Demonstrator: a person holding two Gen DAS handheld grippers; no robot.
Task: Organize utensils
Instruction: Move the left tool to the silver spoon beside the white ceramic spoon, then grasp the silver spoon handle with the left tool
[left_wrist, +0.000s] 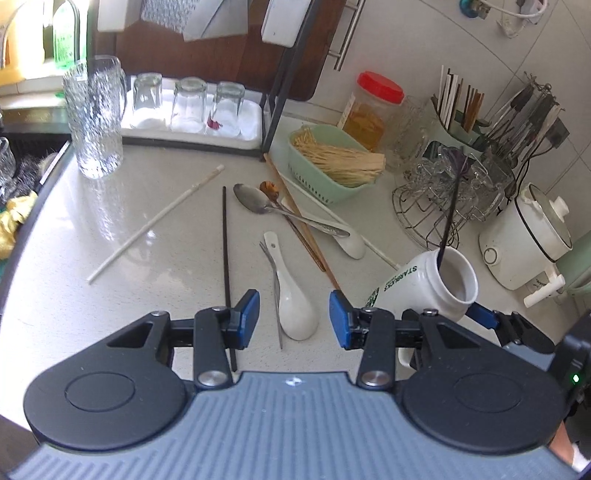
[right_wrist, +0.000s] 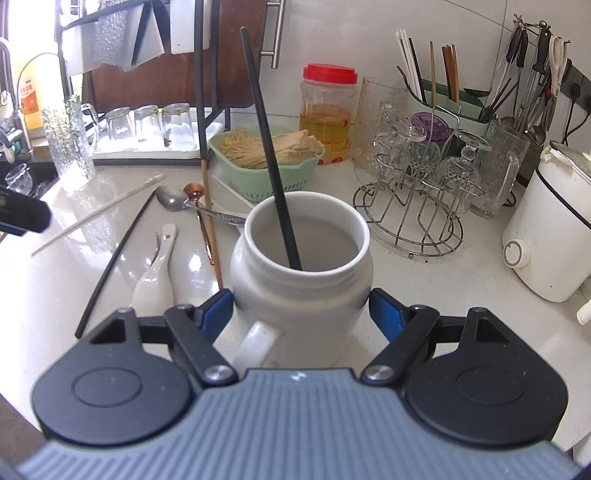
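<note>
- Right wrist view: right tool (right_wrist: 301, 310) clamped around white mug (right_wrist: 301, 280), black chopstick (right_wrist: 269, 147) standing inside, leaning toward 11 o'clock.
- Left tool (left_wrist: 294, 319) half open, empty, above white spoon (left_wrist: 291, 295) on table (left_wrist: 74, 258).

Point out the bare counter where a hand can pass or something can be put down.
Free: the counter between the tall textured glass, the white chopstick and the near edge; a smaller strip between the white chopstick and the black chopstick. Crowded: the spoon pile by the green basket, and the glass rack beside the white mug.
</note>
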